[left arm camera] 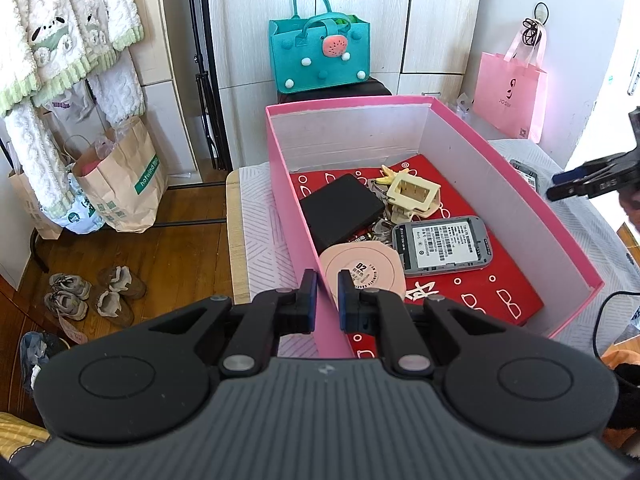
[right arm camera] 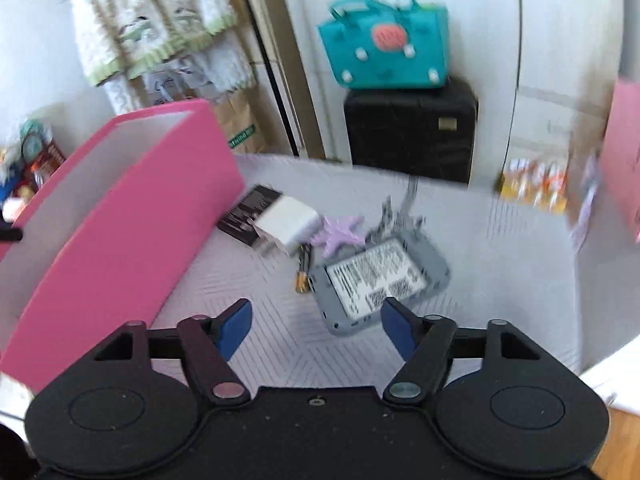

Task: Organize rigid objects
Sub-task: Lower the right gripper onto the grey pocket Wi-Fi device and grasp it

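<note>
A pink box [left arm camera: 360, 132] stands on the white cloth-covered table. On its red lining lie a black case [left arm camera: 340, 210], a cream clip [left arm camera: 414, 196], a grey device [left arm camera: 442, 244] and a pink round disc [left arm camera: 360, 276]. My left gripper [left arm camera: 327, 300] is shut on the box's near left wall. Right of the box [right arm camera: 120, 220], my right gripper [right arm camera: 316, 328] hangs open over the table with nothing between its fingers. Just ahead of it lie a second grey device [right arm camera: 380, 276], a white charger [right arm camera: 286, 224], a purple star clip [right arm camera: 344, 234] and a flat black item [right arm camera: 248, 210].
A teal felt bag [left arm camera: 320, 56] sits on a black case [right arm camera: 412, 128] behind the table. A pink paper bag [left arm camera: 510, 96] stands at the back right. Brown paper bags [left arm camera: 120, 184] and shoes [left arm camera: 92, 294] are on the wooden floor to the left.
</note>
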Demonstrator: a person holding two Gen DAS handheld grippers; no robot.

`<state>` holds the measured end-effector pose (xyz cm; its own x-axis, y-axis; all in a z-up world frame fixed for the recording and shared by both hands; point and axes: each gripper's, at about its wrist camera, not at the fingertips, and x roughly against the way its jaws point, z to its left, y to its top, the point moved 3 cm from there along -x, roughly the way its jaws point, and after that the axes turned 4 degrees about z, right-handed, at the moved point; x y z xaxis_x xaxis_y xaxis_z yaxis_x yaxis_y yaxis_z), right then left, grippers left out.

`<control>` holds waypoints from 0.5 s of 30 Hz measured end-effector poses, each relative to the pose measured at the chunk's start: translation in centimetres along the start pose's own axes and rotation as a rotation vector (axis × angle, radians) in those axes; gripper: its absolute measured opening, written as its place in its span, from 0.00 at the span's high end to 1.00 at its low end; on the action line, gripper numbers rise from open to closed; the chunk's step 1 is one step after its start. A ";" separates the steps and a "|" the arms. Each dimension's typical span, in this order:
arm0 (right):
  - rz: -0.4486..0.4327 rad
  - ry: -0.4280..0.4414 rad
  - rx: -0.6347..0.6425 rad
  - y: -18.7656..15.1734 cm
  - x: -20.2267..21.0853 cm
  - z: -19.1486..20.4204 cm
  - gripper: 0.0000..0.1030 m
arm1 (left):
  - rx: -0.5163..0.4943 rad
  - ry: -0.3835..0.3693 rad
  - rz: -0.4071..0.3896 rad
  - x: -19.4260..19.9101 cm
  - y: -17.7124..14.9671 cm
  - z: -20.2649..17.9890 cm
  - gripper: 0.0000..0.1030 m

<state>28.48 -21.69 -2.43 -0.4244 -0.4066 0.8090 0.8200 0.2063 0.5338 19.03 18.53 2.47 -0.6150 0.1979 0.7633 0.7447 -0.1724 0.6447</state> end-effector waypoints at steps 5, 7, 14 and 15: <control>0.018 0.019 -0.245 0.6 -2.3 -2.9 0.23 | 0.004 -0.003 -0.006 0.0 -0.1 0.1 0.90; 0.013 0.005 -0.256 1.2 -2.6 -3.2 0.22 | 0.003 -0.002 -0.008 0.0 -0.1 0.0 0.90; 0.000 -0.137 -0.163 2.3 -4.5 -1.6 0.15 | 0.001 -0.016 -0.010 0.1 -0.3 0.2 0.90; -0.003 -0.159 -0.145 2.2 -4.8 -1.2 0.13 | 0.001 -0.018 -0.010 0.1 -0.3 0.2 0.90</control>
<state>32.83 -20.37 -5.43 -0.4725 -0.2592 0.8423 0.8605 0.0707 0.5045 18.83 18.84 2.34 -0.6178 0.2174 0.7557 0.7386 -0.1692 0.6526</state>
